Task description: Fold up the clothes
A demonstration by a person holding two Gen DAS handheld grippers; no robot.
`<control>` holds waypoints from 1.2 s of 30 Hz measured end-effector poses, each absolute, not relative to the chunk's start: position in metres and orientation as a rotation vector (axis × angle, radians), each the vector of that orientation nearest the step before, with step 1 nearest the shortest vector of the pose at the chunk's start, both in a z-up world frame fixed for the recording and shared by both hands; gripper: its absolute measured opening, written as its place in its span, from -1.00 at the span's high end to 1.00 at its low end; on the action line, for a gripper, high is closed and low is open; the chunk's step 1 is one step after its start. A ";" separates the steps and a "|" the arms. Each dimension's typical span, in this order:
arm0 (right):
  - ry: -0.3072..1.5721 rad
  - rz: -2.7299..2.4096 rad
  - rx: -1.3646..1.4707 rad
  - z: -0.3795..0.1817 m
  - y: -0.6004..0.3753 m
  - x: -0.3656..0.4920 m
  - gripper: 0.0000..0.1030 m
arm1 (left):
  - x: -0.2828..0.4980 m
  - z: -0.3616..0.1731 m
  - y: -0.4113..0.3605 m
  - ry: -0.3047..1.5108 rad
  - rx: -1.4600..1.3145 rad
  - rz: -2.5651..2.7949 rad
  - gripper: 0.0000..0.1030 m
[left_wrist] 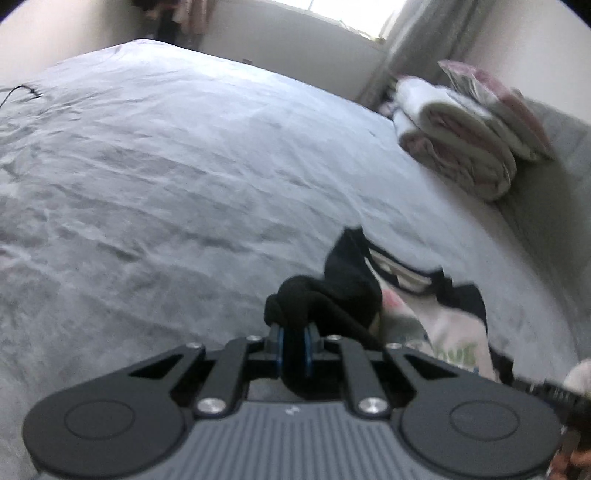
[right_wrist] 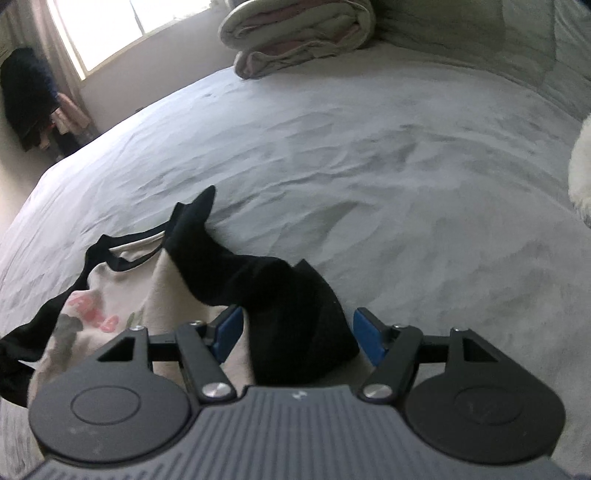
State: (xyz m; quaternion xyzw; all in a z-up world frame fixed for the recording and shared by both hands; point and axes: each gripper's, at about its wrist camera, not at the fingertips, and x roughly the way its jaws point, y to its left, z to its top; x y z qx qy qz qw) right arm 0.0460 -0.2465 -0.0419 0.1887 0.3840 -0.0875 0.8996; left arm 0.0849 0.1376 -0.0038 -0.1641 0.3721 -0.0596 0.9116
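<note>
nearest the left wrist camera, the left claw (left_wrist: 294,341) is clamped on a bunched black sleeve (left_wrist: 314,299) of the shirt (left_wrist: 443,325), its blue pads drawn close with the cloth squeezed between them, likely so that the sleeve can be drawn across the body. in the right wrist view, the right claw (right_wrist: 297,338) stands with its pads well apart, straddling the other black sleeve (right_wrist: 295,306) without gripping it; it looks poised either to close on it or to have let it go, and the pictures do not settle which.

the shirt, cream-bodied with black sleeves and a black neck trim, lies rumpled on the grey bed (right_wrist: 369,147), not yet a neat fold. its front carries a pink and green print; green letters show in the left view but are too blurred to read.

farther off, a rolled pink-and-white quilt (right_wrist: 295,33) sits at the bed's far side, and beyond it a bright window (right_wrist: 129,29).
</note>
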 end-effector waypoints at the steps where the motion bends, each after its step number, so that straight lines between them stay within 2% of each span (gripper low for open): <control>1: 0.799 -0.182 0.390 -0.043 -0.247 0.047 -0.36 | 0.086 -0.001 0.138 0.750 -0.336 -0.109 0.80; 7: 0.826 -0.189 0.322 -0.052 -0.242 0.056 -0.35 | 0.096 0.009 0.140 0.691 -0.298 -0.055 0.80; 9: 0.842 -0.185 0.303 -0.056 -0.241 0.058 -0.19 | 0.102 0.002 0.138 0.723 -0.293 -0.045 0.80; 10: 0.842 -0.182 0.295 -0.057 -0.241 0.057 -0.03 | 0.105 -0.002 0.136 0.740 -0.291 -0.039 0.80; 11: 0.836 -0.177 0.289 -0.056 -0.241 0.057 0.29 | 0.107 -0.005 0.136 0.754 -0.288 -0.036 0.80; 12: 0.826 -0.171 0.284 -0.054 -0.242 0.057 0.75 | 0.109 -0.009 0.135 0.766 -0.284 -0.034 0.80; 13: 0.817 -0.165 0.278 -0.053 -0.242 0.056 0.87 | 0.109 -0.010 0.135 0.773 -0.286 -0.035 0.80; 19: 0.771 -0.165 0.342 -0.042 -0.258 0.055 0.84 | 0.109 -0.014 0.136 0.812 -0.306 -0.052 0.77; 21: 0.775 -0.152 0.372 -0.039 -0.260 0.052 0.63 | 0.108 -0.016 0.137 0.828 -0.321 -0.058 0.74; 23: 0.777 -0.150 0.375 -0.035 -0.258 0.048 0.56 | 0.107 -0.018 0.139 0.849 -0.349 -0.066 0.68; 24: 0.780 -0.144 0.379 -0.033 -0.257 0.046 0.33 | 0.107 -0.020 0.140 0.859 -0.363 -0.070 0.55; 26: 0.777 -0.114 0.430 -0.029 -0.259 0.040 0.07 | 0.105 -0.021 0.143 0.879 -0.397 -0.081 0.41; 28: 0.782 -0.076 0.475 -0.026 -0.259 0.034 0.06 | 0.103 -0.023 0.146 0.899 -0.422 -0.095 0.34; 36: 0.855 0.055 0.520 -0.025 -0.251 0.016 0.06 | 0.084 -0.031 0.148 0.951 -0.451 -0.140 0.36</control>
